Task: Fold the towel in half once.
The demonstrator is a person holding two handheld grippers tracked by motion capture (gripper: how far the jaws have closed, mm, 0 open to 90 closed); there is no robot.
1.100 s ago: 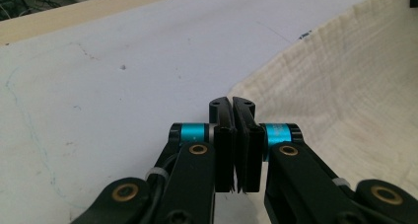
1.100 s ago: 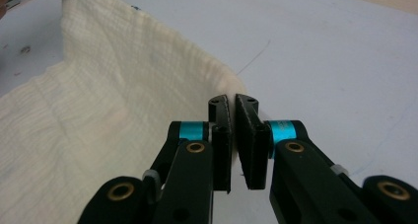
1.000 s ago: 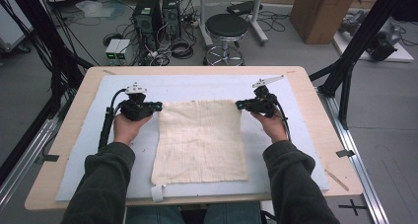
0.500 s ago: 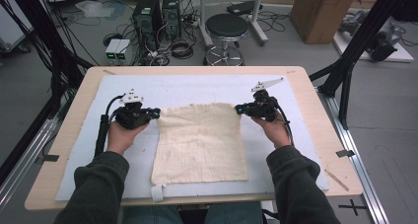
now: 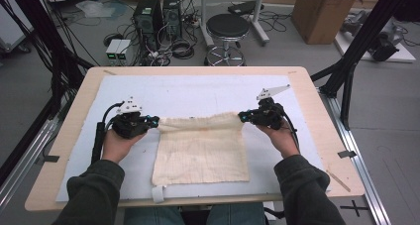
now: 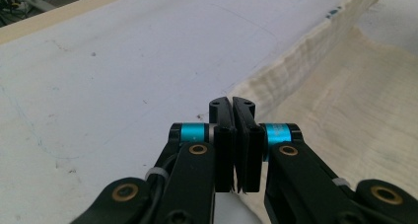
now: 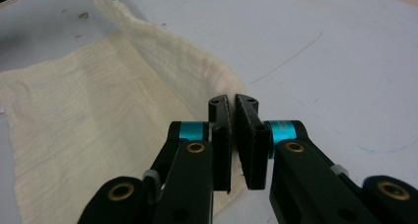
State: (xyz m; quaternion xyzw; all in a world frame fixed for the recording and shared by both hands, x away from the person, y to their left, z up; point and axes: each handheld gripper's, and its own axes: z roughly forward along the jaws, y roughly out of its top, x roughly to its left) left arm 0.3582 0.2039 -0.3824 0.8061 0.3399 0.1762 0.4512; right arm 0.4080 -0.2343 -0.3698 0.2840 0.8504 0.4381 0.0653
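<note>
While our left gripper [image 5: 154,120] pinches the cloth's [image 5: 200,150] far left corner and our right gripper [image 5: 241,117] clamps its far right corner, both pairs of jaws pressed together on the fabric, the far edge hangs lifted between them. From there the cloth runs toward six o'clock, flat on the white mat [image 5: 198,93] covering the table [image 5: 317,101].
</note>
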